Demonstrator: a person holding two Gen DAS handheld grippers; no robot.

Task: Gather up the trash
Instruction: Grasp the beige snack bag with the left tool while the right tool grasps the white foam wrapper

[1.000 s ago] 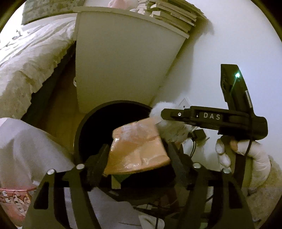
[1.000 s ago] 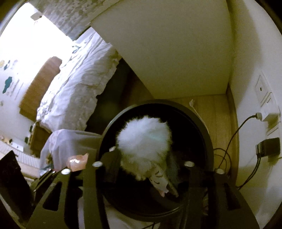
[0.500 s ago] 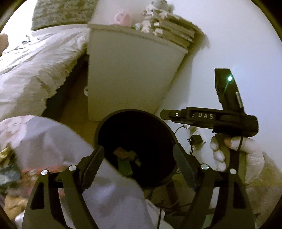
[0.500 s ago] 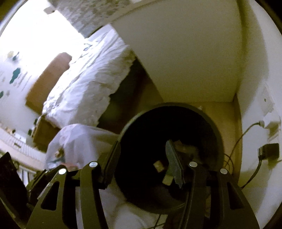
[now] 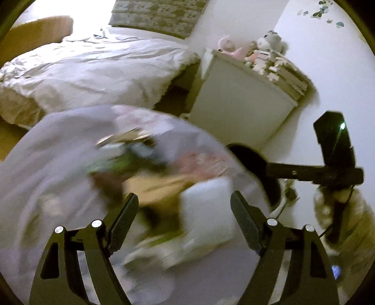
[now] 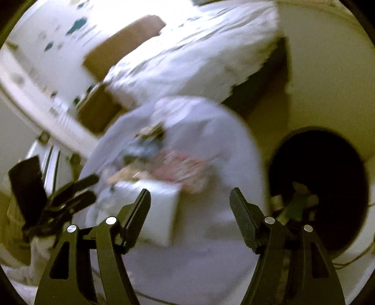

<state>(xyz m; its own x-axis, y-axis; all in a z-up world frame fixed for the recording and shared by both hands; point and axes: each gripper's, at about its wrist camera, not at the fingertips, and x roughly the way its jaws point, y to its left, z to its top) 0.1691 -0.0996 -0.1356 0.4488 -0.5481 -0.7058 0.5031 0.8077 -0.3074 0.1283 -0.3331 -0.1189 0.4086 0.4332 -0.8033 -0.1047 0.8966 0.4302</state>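
Both grippers [image 5: 184, 214] [image 6: 188, 212] gape empty; some trash in bin [image 6: 328, 164] to right, bag [image 6: 199, 234] pile ahead left.

A: What fills the upper left of the left wrist view?
B: A bed [image 5: 98, 68] under a rumpled white duvet, with a patterned pillow [image 5: 157, 16] at its head by the wall.
A: And upper right?
B: A white nightstand [image 5: 236, 110] topped with stacked books [image 5: 286, 72] and soft toys [image 5: 269, 44], against a plain white wall [image 5: 328, 70].
A: The light?
B: Strong glare at the top left of the right wrist view, above a wooden bed frame [image 6: 121, 44]; everything there is blurred.
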